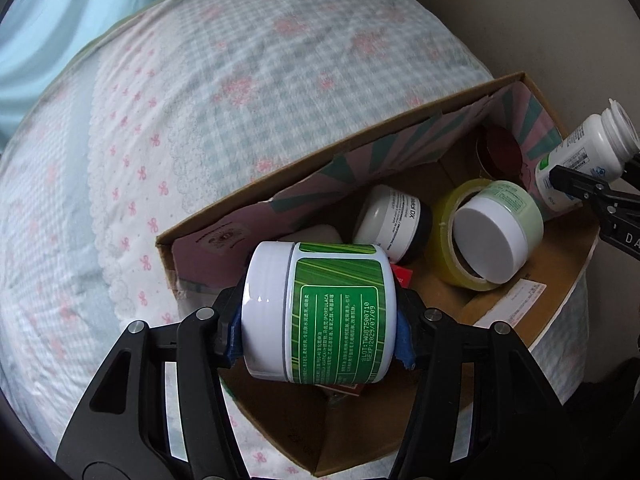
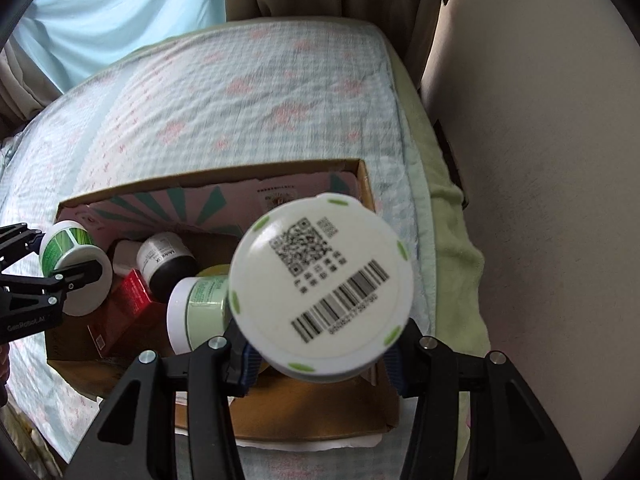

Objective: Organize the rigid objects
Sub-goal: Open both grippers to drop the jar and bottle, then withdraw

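Left gripper clamping green jar, above box

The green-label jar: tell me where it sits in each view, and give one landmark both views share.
Left wrist view: green-label jar at bottom centre, gripped sideways by the left tool.
Right wrist view: same jar at the left edge, above the box.
Shared landmark: the cardboard box on the bed.

green-striped jar, checked bedspread — pink bows
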